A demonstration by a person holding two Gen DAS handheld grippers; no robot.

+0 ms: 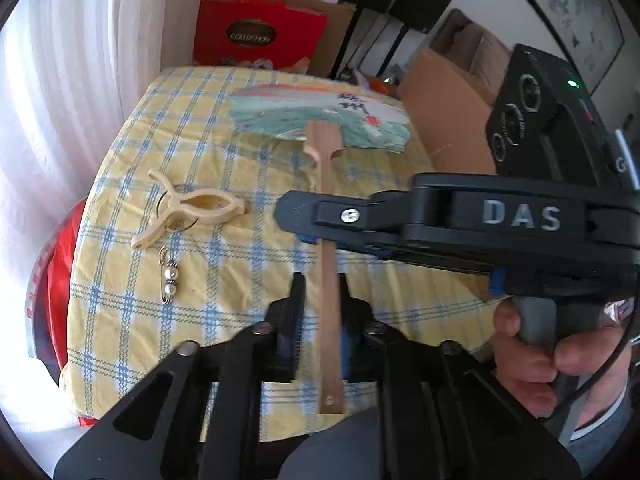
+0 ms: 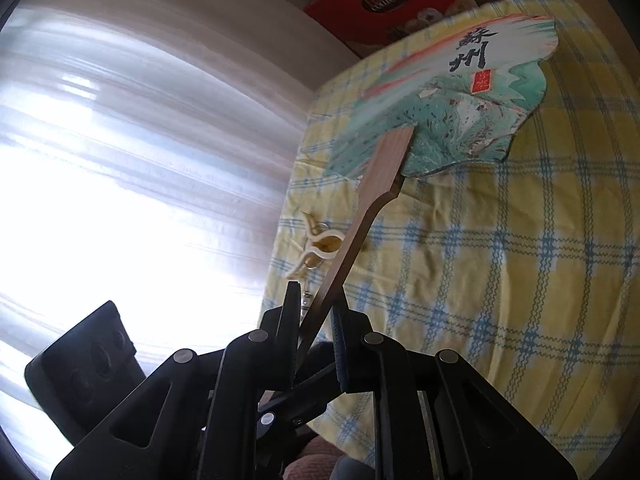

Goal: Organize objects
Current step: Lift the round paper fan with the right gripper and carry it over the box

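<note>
A paper fan (image 1: 320,120) painted in green and white, with black characters, lies over the checked tablecloth (image 1: 224,280). Its long wooden handle (image 1: 326,184) points back toward me. My left gripper (image 1: 322,292) is shut on the lower part of the handle. From the right, my right gripper (image 1: 314,234) is shut on the same handle a little farther up. In the right wrist view the fan (image 2: 460,120) rises tilted from my right gripper (image 2: 316,306), whose fingers pinch the handle (image 2: 360,232).
A cream plastic clip (image 1: 188,212) and a pearl safety pin (image 1: 170,276) lie on the cloth to the left. A red box (image 1: 256,36) and cardboard (image 1: 448,112) stand behind the table, and a white curtain (image 1: 60,100) hangs at the left. A hand (image 1: 528,360) grips the right tool.
</note>
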